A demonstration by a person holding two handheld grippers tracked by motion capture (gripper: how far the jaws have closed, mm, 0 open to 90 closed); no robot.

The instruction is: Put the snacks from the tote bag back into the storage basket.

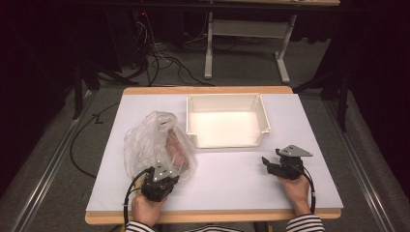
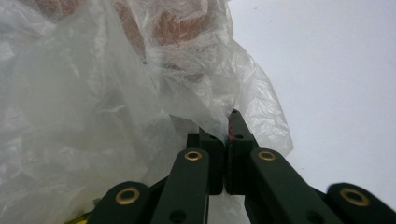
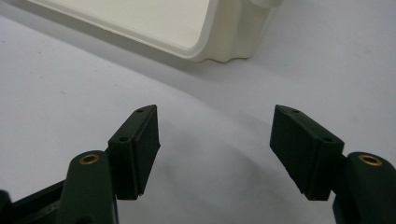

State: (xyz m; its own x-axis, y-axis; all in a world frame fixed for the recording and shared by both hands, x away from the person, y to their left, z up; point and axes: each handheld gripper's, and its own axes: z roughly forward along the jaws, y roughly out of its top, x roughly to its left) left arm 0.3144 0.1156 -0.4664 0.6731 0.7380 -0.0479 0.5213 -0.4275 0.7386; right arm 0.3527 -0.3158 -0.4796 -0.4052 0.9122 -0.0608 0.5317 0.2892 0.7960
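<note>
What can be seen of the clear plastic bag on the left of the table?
The plastic bag is thin, clear and heavily crinkled, bunched into a loose mound on the left part of the white table, just left of the white bin and seemingly not touching it. Brownish-pink contents show blurred through the film; what they are cannot be told. Its near edge is pinched between the closed jaws of the left gripper, and the film drapes around them.

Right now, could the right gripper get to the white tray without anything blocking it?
Probably yes. The right gripper sits open on bare table, and the white tray lies just ahead with nothing between them.
</note>
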